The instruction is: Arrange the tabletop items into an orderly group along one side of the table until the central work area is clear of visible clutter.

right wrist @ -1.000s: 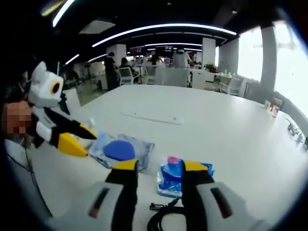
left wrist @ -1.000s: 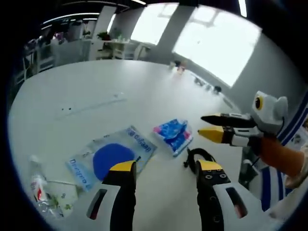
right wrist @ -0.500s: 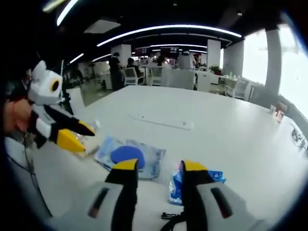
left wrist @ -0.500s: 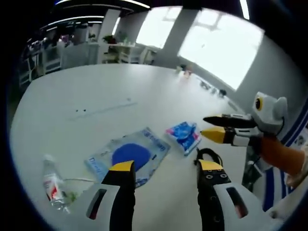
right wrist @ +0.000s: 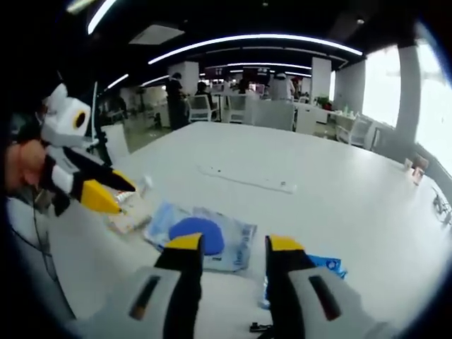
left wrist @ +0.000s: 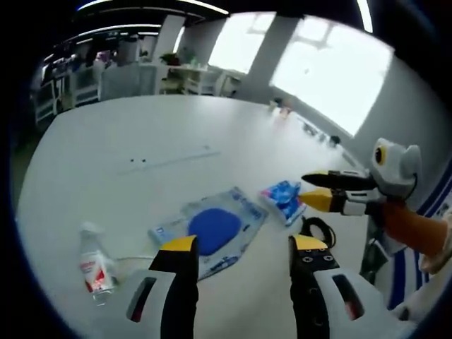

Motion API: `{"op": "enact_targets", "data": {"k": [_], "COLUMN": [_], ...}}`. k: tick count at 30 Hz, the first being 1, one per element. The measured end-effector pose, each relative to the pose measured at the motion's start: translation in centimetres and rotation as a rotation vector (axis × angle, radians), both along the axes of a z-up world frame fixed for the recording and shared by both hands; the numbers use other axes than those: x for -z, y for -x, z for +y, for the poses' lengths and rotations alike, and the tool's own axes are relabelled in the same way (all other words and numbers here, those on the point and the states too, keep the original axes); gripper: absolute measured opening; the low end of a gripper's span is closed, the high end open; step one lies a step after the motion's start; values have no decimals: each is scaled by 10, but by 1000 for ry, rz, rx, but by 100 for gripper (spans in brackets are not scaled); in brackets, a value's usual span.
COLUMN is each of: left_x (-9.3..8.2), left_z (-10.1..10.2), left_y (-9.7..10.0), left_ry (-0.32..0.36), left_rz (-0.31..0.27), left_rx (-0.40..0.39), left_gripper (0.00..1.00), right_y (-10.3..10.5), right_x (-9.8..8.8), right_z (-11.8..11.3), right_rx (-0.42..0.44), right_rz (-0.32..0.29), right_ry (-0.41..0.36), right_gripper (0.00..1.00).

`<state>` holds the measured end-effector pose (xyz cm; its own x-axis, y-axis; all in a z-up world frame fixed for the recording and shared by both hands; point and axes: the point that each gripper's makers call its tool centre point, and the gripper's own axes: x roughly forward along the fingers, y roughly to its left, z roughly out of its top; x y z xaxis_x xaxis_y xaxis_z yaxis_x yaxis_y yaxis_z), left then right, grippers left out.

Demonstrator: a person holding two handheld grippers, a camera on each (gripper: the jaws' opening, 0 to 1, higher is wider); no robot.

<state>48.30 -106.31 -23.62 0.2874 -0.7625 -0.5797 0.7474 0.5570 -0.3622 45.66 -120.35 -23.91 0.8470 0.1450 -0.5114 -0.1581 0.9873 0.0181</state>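
On the white table (left wrist: 134, 127) lies a clear bag with a blue disc (left wrist: 212, 227) inside, just ahead of my left gripper (left wrist: 244, 244), which is open and holds nothing. A blue packet (left wrist: 284, 200) lies to the bag's right, and a black cable loop (left wrist: 316, 229) lies next to my right jaw. A small spray bottle (left wrist: 95, 263) lies at the lower left. My right gripper (left wrist: 305, 188) hovers over the blue packet. In the right gripper view, the right gripper (right wrist: 233, 244) is open above the clear bag (right wrist: 201, 233), with the blue packet (right wrist: 328, 265) at its right. The left gripper (right wrist: 106, 194) comes in from the left.
A long pale strip (left wrist: 173, 160) lies across the middle of the table (right wrist: 318, 162), also seen as the strip (right wrist: 251, 180) beyond the bag. Small items (left wrist: 282, 109) stand at the far edge near the windows. Chairs, desks and people (right wrist: 173, 92) are beyond the table.
Both views have shifted: the items now sit further right in the left gripper view and lower in the right gripper view. The items have not moved on the table. Both grippers stay open.
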Motion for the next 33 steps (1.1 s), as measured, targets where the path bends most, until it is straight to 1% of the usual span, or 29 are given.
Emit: {"op": "enact_targets", "data": {"k": [8, 14, 19, 23, 25, 26, 28, 33], "left_x": [1, 3, 3, 6, 8, 9, 11, 12], "left_z": [12, 19, 24, 25, 25, 25, 24, 22], "left_y": [-10, -17, -23, -28, -30, -30, -31, -33], "left_ry": [-2, -4, -1, 0, -6, -8, -7, -1], "left_rz": [3, 1, 0, 1, 3, 3, 7, 10], "left_rx": [-16, -30, -39, -44, -44, -43, -42, -40], "left_gripper": [48, 47, 47, 47, 47, 47, 47, 46], "right_y": [-13, -20, -25, -30, -32, -32, -33, -36], "right_x": [5, 18, 27, 33, 35, 38, 39, 51], "right_z": [7, 12, 10, 6, 6, 5, 4, 2], "right_rx": [-13, -25, -22, -18, -16, -16, -17, -13], "right_rz": [12, 49, 70, 93, 90, 103, 103, 134], "right_ry": [7, 17, 28, 39, 35, 42, 43, 43], "right_gripper": [32, 33, 32, 31, 31, 30, 30, 29]}}
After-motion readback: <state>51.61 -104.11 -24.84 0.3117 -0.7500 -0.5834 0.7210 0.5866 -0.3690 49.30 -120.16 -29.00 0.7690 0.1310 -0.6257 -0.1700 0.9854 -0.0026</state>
